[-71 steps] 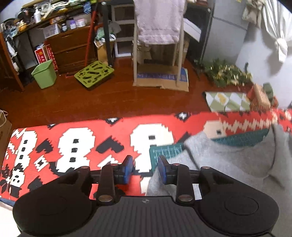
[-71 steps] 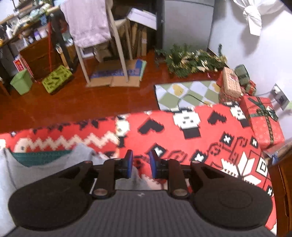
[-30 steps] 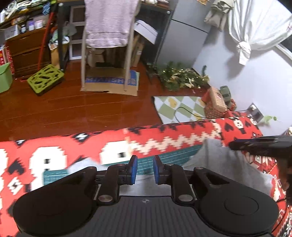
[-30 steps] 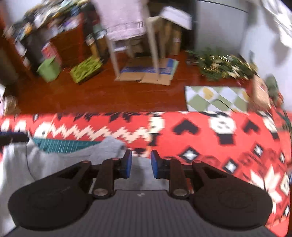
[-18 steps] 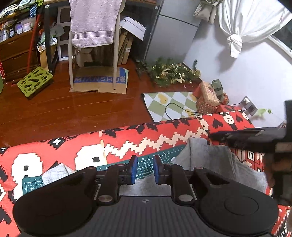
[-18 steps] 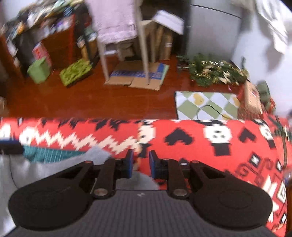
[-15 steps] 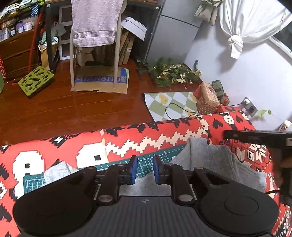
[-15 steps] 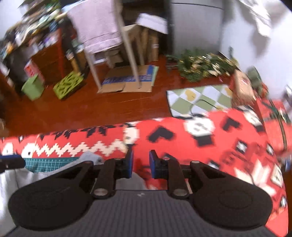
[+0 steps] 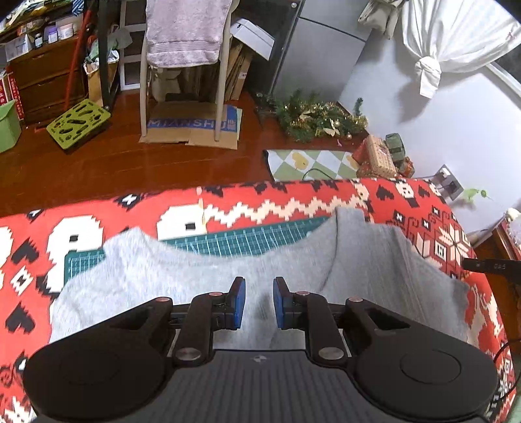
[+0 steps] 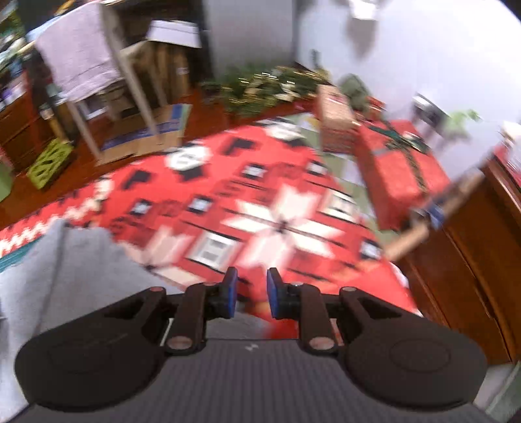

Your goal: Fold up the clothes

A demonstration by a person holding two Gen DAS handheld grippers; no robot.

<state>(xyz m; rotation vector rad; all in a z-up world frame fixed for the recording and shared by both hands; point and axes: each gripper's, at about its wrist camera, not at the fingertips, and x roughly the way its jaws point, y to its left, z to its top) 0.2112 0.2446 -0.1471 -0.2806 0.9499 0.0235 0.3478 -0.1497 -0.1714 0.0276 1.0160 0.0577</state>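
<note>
I am hovering my left gripper (image 9: 258,302) over the grey sweater (image 9: 202,270) lying on the green cutting mat (image 9: 241,239), jaws slightly parted, gripping nothing. My right gripper (image 10: 250,294), equally parted and empty, is hanging beside the sweater's edge.

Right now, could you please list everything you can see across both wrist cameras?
grey sweater: one, spread on the table
cutting mat: one, green, under the sweater
patterned tablecloth: one, red, white and black, covering the table
towel: one, pale pink, hung over a chair
flattened cardboard: one, brown and blue, on the floor
garland: one, green and gold, by the wall
wrapped gift: one, red with dark ribbon, right of the table
left gripper: open, over the sweater
right gripper: open, over the tablecloth
</note>
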